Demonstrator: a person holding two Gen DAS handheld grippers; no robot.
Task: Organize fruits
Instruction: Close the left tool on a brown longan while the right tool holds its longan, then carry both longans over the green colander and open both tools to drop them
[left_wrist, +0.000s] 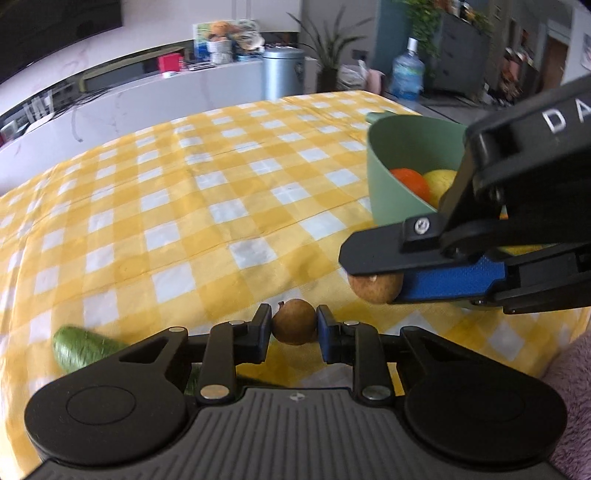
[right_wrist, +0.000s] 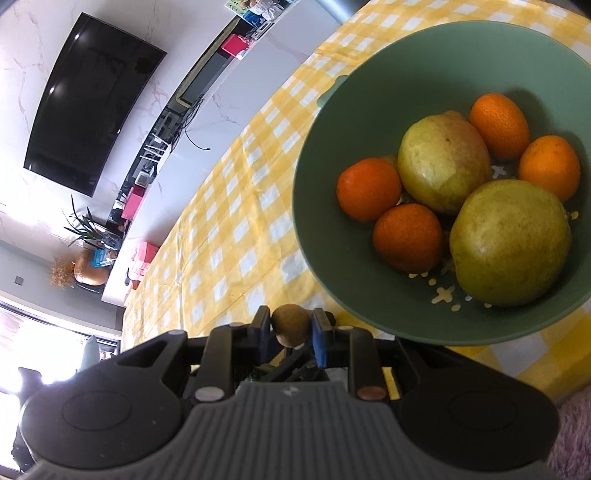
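Note:
My left gripper is shut on a small round brown fruit, held just above the yellow checked tablecloth. My right gripper is shut on a second small brown fruit; in the left wrist view that fruit hangs in front of the green bowl. In the right wrist view the green bowl lies just ahead and to the right. It holds two large yellow-green fruits and several oranges.
A green cucumber-like vegetable lies on the cloth at the left gripper's lower left. A white counter with a metal bin runs behind the table. A pink fluffy cloth is at the near right edge.

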